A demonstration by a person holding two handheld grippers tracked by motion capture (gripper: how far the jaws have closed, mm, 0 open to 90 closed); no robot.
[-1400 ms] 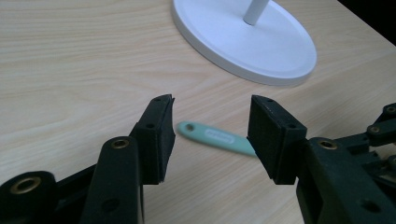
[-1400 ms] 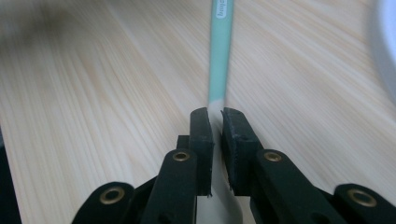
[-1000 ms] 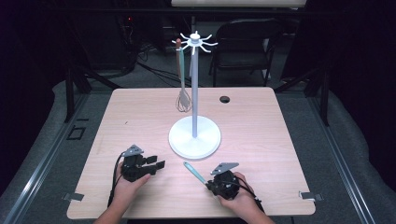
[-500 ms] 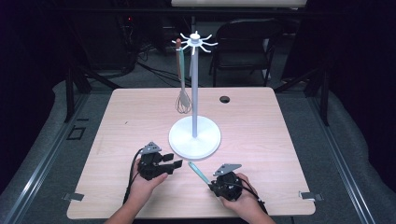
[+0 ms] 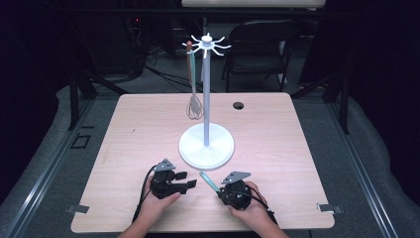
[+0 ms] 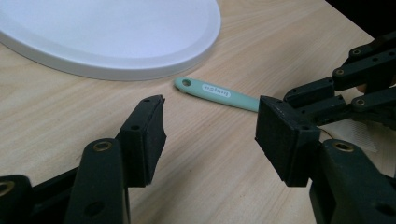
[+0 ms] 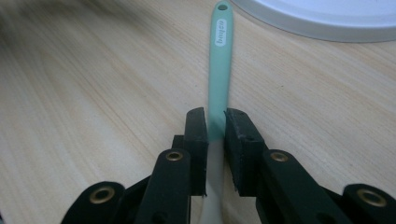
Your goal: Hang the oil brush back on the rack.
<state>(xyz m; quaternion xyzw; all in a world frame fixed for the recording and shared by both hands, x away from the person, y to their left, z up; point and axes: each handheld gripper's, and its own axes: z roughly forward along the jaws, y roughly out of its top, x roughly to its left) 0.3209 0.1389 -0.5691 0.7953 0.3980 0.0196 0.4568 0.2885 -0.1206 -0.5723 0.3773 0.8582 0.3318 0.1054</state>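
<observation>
A mint-green utensil handle (image 5: 209, 181) (image 7: 220, 60) with a hang hole at its tip lies low over the table, pointing at the white stand base (image 5: 206, 146). My right gripper (image 5: 219, 191) (image 7: 215, 126) is shut on the handle; its jaws have just eased slightly with the handle still between them. My left gripper (image 5: 190, 181) (image 6: 210, 135) sits just left of the handle tip (image 6: 219, 93). It is open, its jaws have just been opening, and nothing is between them. A whisk (image 5: 194, 106) hangs from the stand's hook crown (image 5: 207, 43).
The white stand's pole (image 5: 206, 94) rises from the round base (image 6: 107, 37) at mid table. A small dark hole (image 5: 238, 105) sits near the table's far edge. A chair (image 5: 257, 44) stands behind the table. Bare wood lies left and right of the base.
My left gripper has slid right toward the green handle and its jaws stand wider. The right gripper has stayed where it was with the handle.
</observation>
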